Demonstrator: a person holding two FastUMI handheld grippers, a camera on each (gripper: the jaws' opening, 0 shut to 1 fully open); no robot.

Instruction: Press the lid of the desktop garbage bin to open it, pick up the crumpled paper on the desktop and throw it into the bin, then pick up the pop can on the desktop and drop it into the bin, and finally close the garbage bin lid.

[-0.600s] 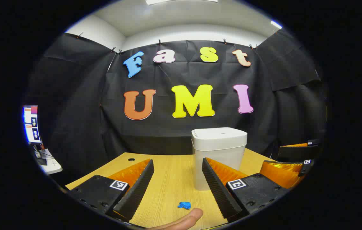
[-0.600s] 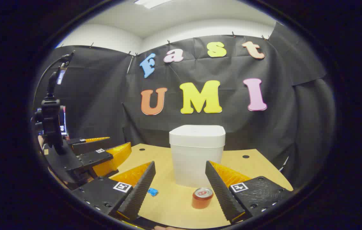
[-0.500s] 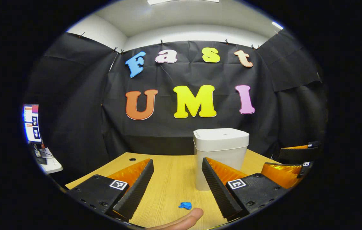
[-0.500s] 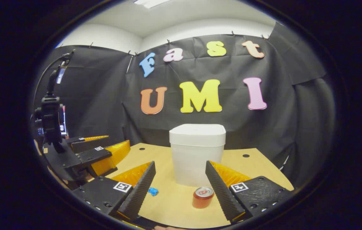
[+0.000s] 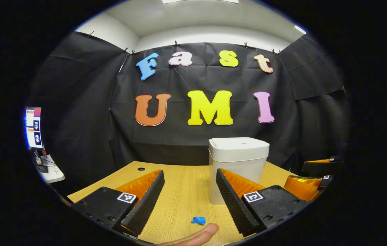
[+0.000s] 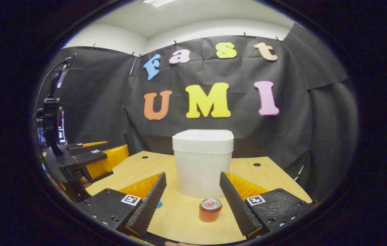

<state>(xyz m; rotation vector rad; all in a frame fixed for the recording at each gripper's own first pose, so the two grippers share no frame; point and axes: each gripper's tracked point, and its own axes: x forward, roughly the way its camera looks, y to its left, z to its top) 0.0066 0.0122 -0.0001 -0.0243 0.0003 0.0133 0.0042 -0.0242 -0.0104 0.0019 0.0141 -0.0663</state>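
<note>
Left gripper [image 5: 189, 191]: fingers spread wide, nothing between them, held above the wooden counter [image 5: 183, 184]. Garbage bin [image 5: 238, 164] stands at 1 o'clock from it, lid [image 5: 238, 143] down. Crumpled paper [image 5: 198, 220], a small blue wad, lies on the counter at 6 o'clock between the fingers, apart from both; a fingertip [image 5: 207, 230] of the holding hand shows just below the wad.

Right gripper [image 6: 192, 191]: fingers likewise spread, empty. Bin at 12 o'clock, upright. Pop can [image 6: 210, 209] stands upright on the counter at 6 o'clock of the bin, near its base, close beside this gripper's right finger; contact cannot be told. The left gripper also appears at 9 o'clock in the right gripper view.
</note>
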